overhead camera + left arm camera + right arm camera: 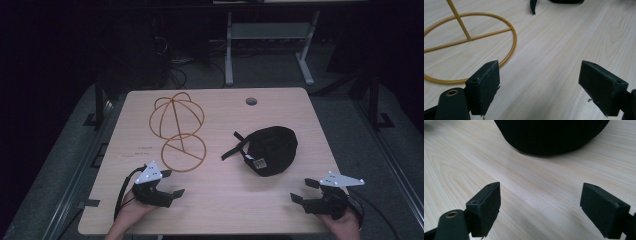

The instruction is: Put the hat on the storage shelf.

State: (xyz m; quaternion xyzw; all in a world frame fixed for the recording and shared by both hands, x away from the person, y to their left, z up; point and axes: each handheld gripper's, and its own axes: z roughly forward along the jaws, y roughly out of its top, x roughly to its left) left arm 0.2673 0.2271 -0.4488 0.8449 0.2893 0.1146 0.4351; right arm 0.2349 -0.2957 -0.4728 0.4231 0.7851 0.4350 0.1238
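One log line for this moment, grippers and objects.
left gripper: open, near wire stand | right gripper: open, facing black cap | both objects on table, untouched

- A light wood-grain table with rounded corners and a round grommet hole near its far edge;
- grey floor around it, the room beyond dark;
- a white-legged desk frame stands behind;
- tangled cables lie on the floor at back left.
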